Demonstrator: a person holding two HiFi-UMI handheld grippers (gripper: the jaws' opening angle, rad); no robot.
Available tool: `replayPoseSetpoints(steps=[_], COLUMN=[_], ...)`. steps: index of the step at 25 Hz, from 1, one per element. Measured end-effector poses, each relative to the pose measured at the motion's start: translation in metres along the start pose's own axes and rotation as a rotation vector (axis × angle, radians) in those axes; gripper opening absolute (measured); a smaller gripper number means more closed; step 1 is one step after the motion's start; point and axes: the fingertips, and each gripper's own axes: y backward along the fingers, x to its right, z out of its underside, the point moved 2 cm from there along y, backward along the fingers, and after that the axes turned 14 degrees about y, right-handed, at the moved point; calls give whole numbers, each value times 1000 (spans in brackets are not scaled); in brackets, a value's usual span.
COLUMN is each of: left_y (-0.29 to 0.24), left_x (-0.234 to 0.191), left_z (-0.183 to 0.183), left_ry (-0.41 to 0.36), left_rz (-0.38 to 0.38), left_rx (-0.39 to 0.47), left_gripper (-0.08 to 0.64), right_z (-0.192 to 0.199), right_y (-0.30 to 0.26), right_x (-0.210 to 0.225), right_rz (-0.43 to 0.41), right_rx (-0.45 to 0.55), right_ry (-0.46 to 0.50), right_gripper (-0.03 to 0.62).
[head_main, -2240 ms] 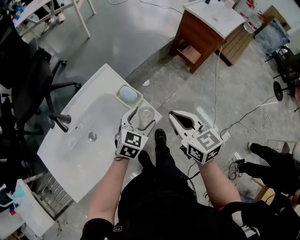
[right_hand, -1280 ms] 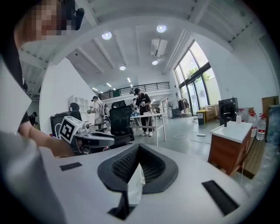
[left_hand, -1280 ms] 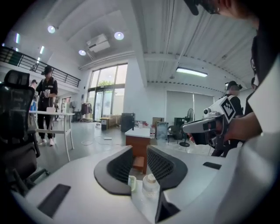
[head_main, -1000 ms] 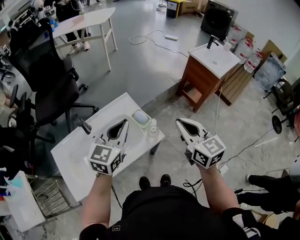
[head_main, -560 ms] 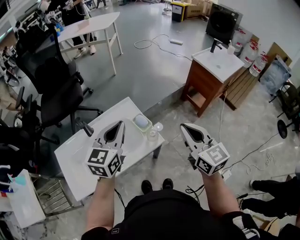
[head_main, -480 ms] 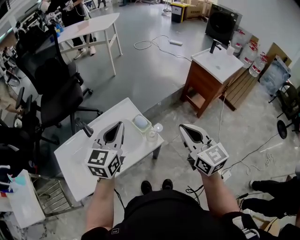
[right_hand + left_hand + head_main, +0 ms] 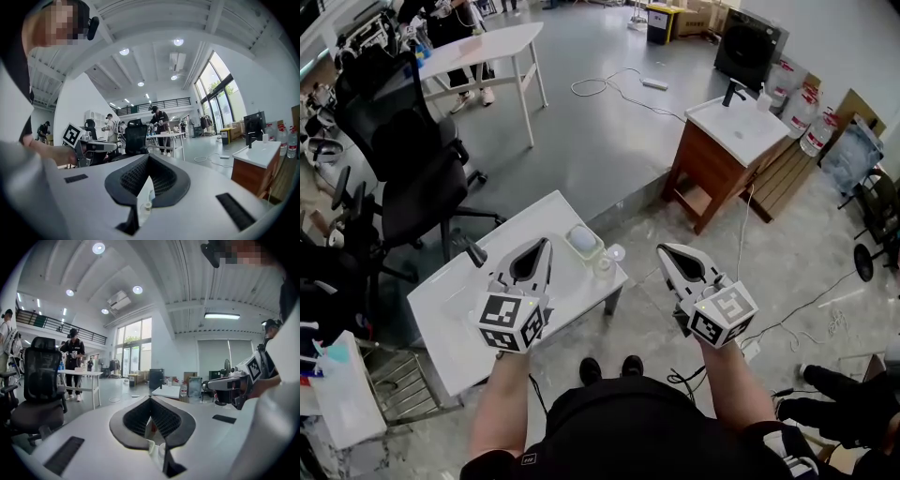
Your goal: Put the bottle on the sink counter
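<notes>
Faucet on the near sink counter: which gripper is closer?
Left. The left gripper is over the counter beside the faucet; the right gripper is past the counter's edge, over the floor.

bottle [image 7: 603,266]: small, clear, looks upright | sits on white sink counter [image 7: 441,314], at its right corner | frame centre

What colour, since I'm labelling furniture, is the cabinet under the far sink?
Reddish-brown wood; the cabinet shows best in the head view.
</notes>
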Motion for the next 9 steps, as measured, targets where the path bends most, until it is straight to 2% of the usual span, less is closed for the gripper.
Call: replayPoseSetpoints(steps=[9], left_y=[-2], left_x=[-5], left_z=[6], left_ry=[1], left_rz=[-6], left_rx=[-9], left_gripper=[6], right_z=[2], right_y=[-11], right_x=[-6], right_rz=[-32], right_rx=[17], right_ry=[0], right_gripper=[12])
